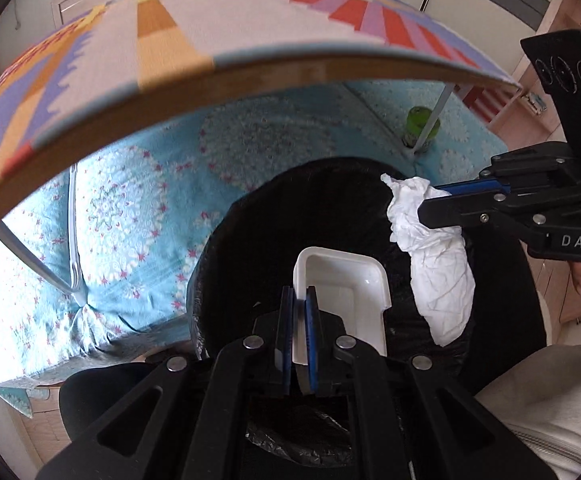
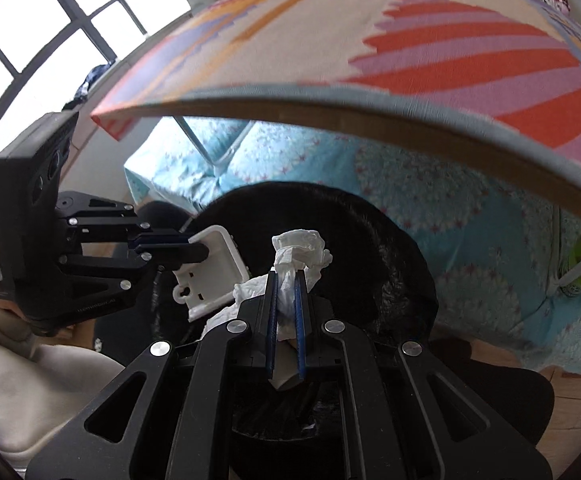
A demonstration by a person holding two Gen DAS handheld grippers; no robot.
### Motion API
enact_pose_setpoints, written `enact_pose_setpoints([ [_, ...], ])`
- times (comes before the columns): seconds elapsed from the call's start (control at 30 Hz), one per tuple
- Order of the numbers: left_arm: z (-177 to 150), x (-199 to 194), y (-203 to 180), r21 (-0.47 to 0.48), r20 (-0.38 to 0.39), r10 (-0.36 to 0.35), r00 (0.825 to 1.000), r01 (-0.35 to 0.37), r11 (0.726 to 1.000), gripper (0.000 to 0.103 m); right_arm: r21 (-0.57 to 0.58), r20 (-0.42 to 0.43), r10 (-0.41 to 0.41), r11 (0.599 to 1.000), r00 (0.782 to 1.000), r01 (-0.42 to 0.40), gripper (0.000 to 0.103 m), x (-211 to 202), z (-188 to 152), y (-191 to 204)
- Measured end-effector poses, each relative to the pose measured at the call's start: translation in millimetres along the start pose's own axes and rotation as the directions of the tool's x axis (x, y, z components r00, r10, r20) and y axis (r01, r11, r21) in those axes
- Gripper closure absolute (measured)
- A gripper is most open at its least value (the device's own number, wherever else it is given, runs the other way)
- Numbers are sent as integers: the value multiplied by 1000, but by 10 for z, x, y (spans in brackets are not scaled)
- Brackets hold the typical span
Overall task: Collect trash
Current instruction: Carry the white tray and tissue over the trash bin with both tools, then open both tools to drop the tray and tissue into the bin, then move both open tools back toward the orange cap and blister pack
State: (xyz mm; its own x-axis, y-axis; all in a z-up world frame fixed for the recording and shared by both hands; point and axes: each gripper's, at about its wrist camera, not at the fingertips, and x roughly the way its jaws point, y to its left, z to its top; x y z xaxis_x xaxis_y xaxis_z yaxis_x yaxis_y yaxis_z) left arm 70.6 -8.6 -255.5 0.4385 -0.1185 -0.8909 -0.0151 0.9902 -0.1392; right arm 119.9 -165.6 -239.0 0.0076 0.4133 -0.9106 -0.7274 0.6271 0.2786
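My left gripper (image 1: 299, 298) is shut on the wall of a white plastic tray (image 1: 346, 284) and holds it over the open mouth of a black-lined trash bin (image 1: 258, 236). In the right wrist view the same tray (image 2: 210, 268) hangs from the left gripper (image 2: 206, 254) at the left. My right gripper (image 2: 286, 280) is shut on a crumpled white paper wad (image 2: 300, 246) above the bin (image 2: 370, 240). From the left wrist view the wad (image 1: 434, 252) droops from the right gripper (image 1: 426, 204) over the bin's right side.
A table with a colourful patterned cloth (image 1: 250, 32) overhangs above the bin. Beneath it lies a turquoise floral rug (image 1: 130, 216) with white metal table legs (image 1: 75, 256). A green can (image 1: 418, 128) stands by the far leg. A person's beige sleeve (image 2: 18, 360) is at the left.
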Motion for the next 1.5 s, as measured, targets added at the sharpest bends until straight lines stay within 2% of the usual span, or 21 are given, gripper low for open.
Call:
enact_pose_setpoints([
  [0.23, -51, 233, 26, -1, -60, 23, 998, -23, 1000, 97, -51, -68, -69, 996, 995, 66, 94, 284, -83, 7],
  [0.53, -74, 347, -15, 14, -91, 31, 995, -29, 999, 97, -61, -106, -85, 995, 991, 79, 93, 441, -114, -34],
  [0.57, -67, 349, -24, 17, -97, 39, 995, -37, 999, 97, -60, -109, -81, 995, 991, 75, 90, 454, -117, -38],
  [0.67, -55, 351, -31, 4, -103, 15, 995, -15, 1000, 96, -59, -108, -80, 996, 991, 74, 72, 478, -120, -48],
  [0.73, -41, 339, -35, -7, -102, -2, 995, 1, 1000, 96, -59, -102, -73, 996, 992, 67, 70, 466, -117, -33],
  [0.9, -16, 231, -42, -25, -72, -51, 996, 50, 998, 89, -65, -90, -63, 996, 994, 58, 70, 419, -105, 4],
  [0.97, -3, 194, -45, -28, -62, -48, 997, 47, 999, 80, -65, -83, -63, 996, 995, 57, 70, 394, -95, 10],
  [1.07, 7, 136, -44, -32, -48, -47, 998, 45, 998, 73, -64, -71, -60, 996, 996, 56, 70, 340, -78, 19],
  [1.5, 106, -467, 1, -32, 77, -54, 996, 56, 998, 73, -76, 17, -62, 995, 998, 63, 69, -58, 32, 94],
])
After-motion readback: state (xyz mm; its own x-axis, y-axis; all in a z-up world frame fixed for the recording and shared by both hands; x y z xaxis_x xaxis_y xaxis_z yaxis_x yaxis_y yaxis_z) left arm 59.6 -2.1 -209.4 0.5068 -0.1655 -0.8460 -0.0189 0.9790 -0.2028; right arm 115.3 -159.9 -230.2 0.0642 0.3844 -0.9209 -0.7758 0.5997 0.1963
